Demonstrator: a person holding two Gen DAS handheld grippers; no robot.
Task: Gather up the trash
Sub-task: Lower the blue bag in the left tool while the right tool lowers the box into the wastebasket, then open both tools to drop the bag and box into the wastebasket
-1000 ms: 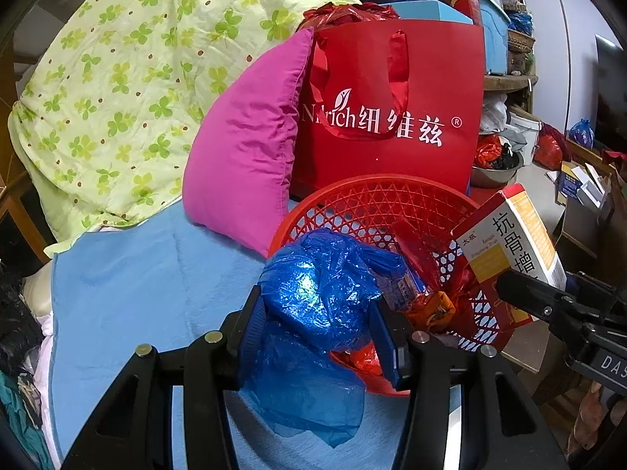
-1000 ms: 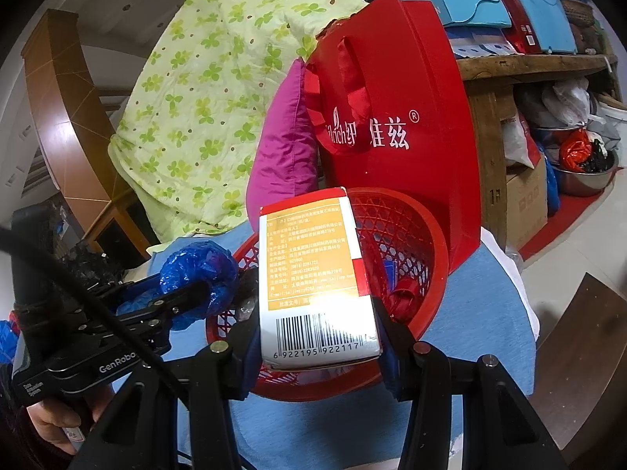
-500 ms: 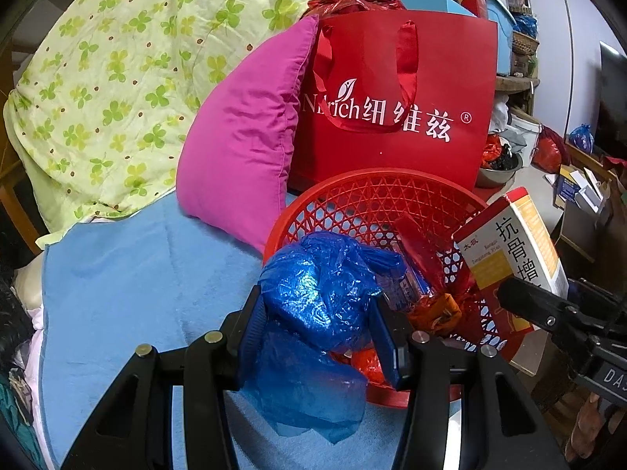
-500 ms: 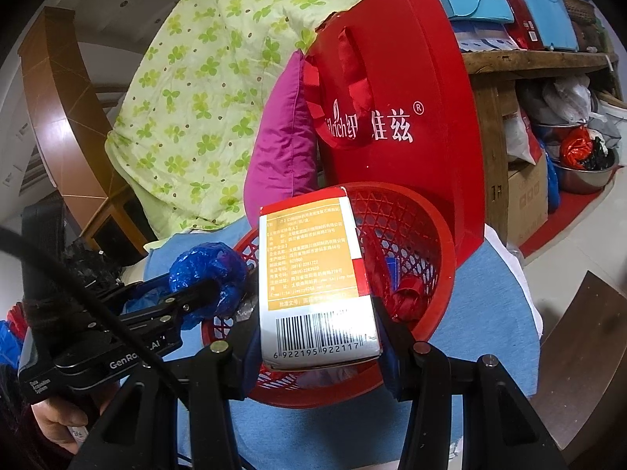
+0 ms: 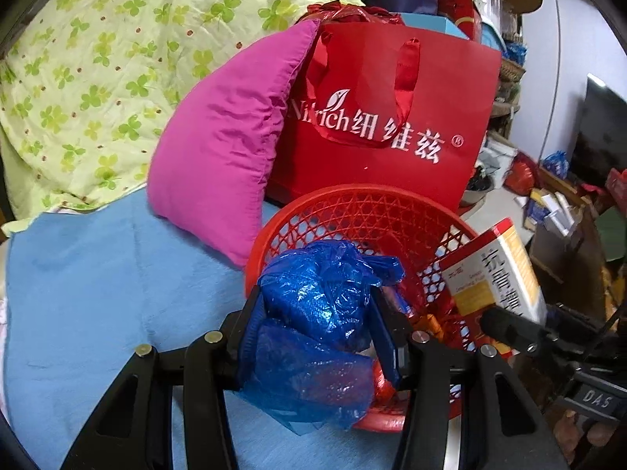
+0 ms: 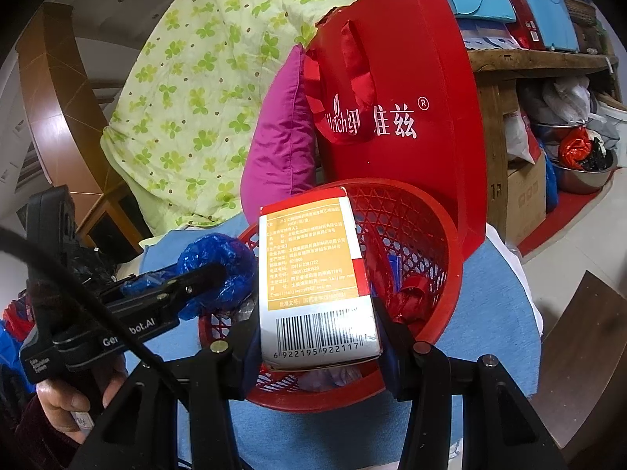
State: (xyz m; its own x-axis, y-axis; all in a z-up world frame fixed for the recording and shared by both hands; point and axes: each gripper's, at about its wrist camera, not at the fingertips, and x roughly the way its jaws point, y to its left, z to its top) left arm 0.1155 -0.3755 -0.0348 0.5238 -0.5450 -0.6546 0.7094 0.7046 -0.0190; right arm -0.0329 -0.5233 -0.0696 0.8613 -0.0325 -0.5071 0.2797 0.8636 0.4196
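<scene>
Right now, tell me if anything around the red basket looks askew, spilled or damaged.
Nothing stands out. The left gripper grips a crumpled blue plastic bag and the right gripper a medicine box, both over the red basket, which sits upright with trash inside.

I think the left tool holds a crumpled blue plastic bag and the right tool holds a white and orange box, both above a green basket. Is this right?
Not quite: the basket is red, not green, as the right wrist view shows. The rest holds: the left tool grips the blue plastic bag, and the right tool grips the box.
</scene>
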